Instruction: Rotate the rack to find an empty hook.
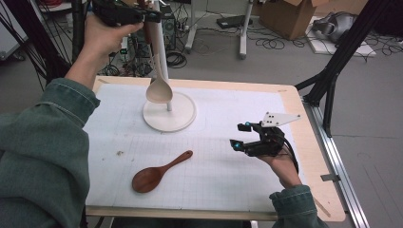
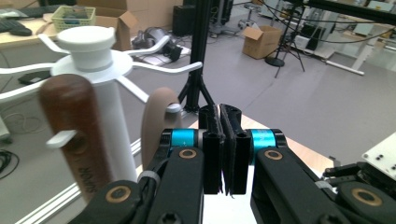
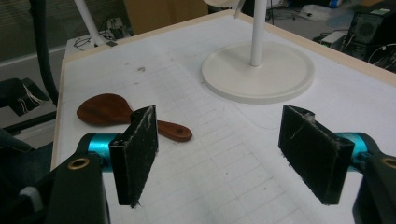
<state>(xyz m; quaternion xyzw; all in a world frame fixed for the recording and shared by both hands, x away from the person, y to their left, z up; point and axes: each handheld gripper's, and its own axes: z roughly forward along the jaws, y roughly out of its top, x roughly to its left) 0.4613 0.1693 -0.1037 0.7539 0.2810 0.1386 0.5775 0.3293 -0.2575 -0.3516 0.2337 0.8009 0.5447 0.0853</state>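
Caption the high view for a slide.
Left gripper, jaws shut, raised by the rack where a pale spoon hangs; right gripper rests open near the brown spoon.

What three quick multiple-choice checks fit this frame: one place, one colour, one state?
1. Where is the dark wooden spoon?
A. Flat on the white mat, nearer the person than the stand
B. Between the right gripper's jaws
C. On the stand's round base

2. What colour is the stand's round base?
A. Black
B. White
C. Red

3. How do the right gripper's jaws stand?
A. Shut on a spoon
B. Shut on nothing
C. Open, nothing between them

Answers:
1 A: the dark wooden spoon lies on the white mat, apart from the round base and from both grippers.
2 B: the base and its post are white in the high view and the right gripper view.
3 C: the right gripper shows its pads wide apart, with bare mat between them.
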